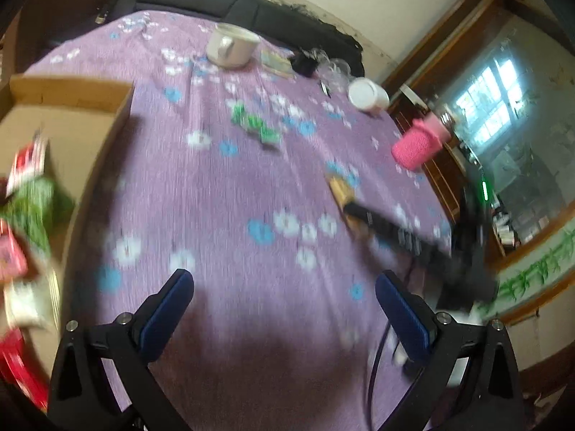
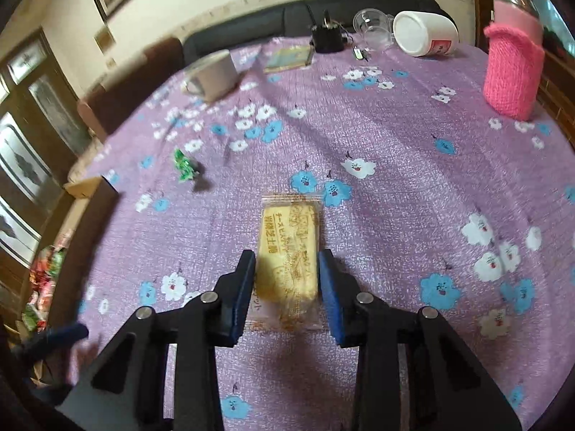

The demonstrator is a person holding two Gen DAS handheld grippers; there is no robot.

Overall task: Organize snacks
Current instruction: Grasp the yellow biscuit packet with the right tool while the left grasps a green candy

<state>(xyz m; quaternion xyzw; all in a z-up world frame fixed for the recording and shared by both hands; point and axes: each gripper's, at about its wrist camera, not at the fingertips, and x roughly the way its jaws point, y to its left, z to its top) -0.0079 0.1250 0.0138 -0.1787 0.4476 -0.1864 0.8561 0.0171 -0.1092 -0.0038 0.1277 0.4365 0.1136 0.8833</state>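
Counter [image 2: 395,151] under a purple flowered cloth carries everything. Off the counter's left edge, the box [image 1: 72,97] holds red, green and pink snack packs [image 1: 32,194]. Near the counter's far edge stand a pink-sleeved bottle [image 2: 512,72], a tipped white jar [image 2: 426,34] and a mug [image 2: 212,75]. Mid-counter lies the wrapped biscuit [image 2: 289,251], and the right gripper [image 2: 285,262] has its fingers closed against the biscuit's two long sides. Farther toward the box sits a green candy [image 2: 184,165]. Above the counter's near part, the left gripper [image 1: 284,283] hangs with fingers spread wide, nothing between them.
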